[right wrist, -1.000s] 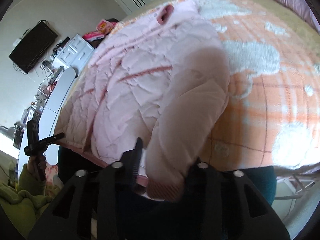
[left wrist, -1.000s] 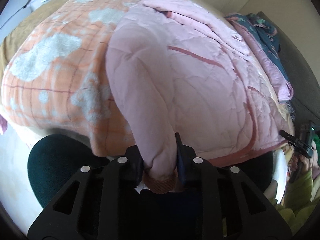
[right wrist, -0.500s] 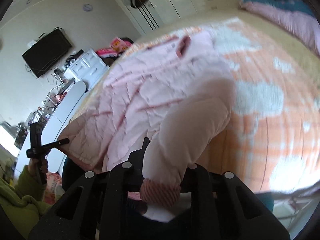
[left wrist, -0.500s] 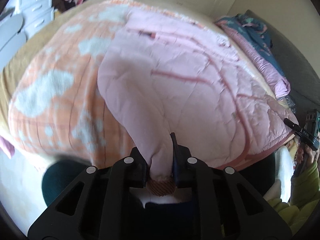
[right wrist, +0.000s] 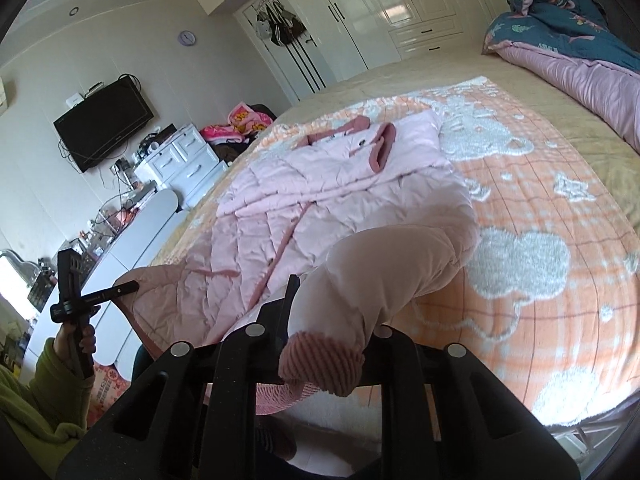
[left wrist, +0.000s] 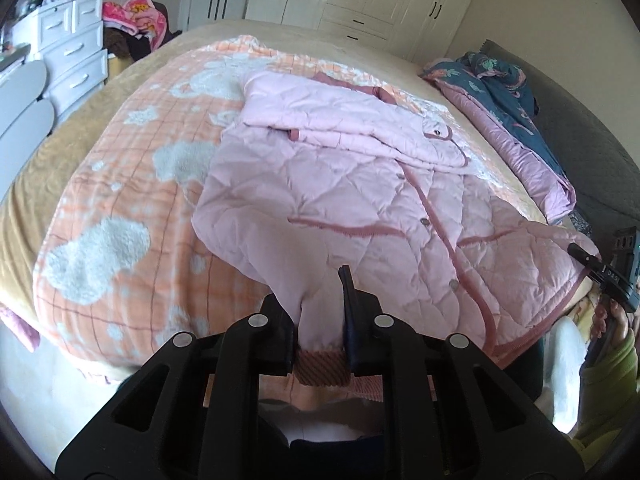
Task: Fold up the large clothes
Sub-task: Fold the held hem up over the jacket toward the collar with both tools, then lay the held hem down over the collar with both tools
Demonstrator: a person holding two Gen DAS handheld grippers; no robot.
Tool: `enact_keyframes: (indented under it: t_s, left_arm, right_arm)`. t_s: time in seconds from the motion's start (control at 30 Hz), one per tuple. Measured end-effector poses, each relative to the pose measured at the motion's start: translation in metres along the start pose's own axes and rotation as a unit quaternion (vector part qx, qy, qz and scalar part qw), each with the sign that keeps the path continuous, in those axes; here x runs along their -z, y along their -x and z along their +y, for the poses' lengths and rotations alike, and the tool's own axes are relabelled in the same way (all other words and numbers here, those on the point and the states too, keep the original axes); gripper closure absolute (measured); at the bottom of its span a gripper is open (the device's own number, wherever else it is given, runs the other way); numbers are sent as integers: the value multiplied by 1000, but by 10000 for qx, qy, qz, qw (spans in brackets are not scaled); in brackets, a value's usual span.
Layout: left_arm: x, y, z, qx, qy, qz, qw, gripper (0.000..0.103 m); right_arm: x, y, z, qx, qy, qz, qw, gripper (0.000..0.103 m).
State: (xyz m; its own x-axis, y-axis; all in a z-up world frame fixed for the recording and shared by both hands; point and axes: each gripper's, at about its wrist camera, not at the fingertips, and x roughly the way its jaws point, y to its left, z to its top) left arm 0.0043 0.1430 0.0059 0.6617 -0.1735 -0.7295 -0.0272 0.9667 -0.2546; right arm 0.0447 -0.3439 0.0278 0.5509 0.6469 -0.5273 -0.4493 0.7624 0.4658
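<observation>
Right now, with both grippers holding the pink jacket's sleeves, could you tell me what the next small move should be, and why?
Probably carry both cuffs forward over the jacket body and lay them down. The left gripper and right gripper are each shut on a sleeve end, while the body lies flat on the orange blanket.

pale pink quilted jacket (left wrist: 328, 200), orange checked blanket (left wrist: 132, 216) with white patches.

Coat (left wrist: 360, 200): quilted matt cloth, ribbed knit cuffs (left wrist: 322, 366). Blanket (left wrist: 120, 200): fleecy, rough. Wardrobe (right wrist: 400, 8): glossy.
</observation>
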Motion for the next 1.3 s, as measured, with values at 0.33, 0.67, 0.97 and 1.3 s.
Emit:
enact_keyframes:
  t_s: [0.33,0.67,0.97,1.3]
  left_arm:
    - [-26,10,-4,-3,13,-348,9994,93]
    - [-55,21,-6,-13,-59,-654,9978,93]
    - [-87,28,-8,-13,-17,-1001,9950,93]
    - [-115,40,-10,34,86,-1308,9914,93]
  right_arm:
    - [-23,3,6,45,30,-295,9995,86]
    - [-48,8,3,49,-72,-592,9982,86]
    - [-77,12,2,15,-197,-872,9960,86]
    - [-108,13,4,-28,-247,-1068,9940,87]
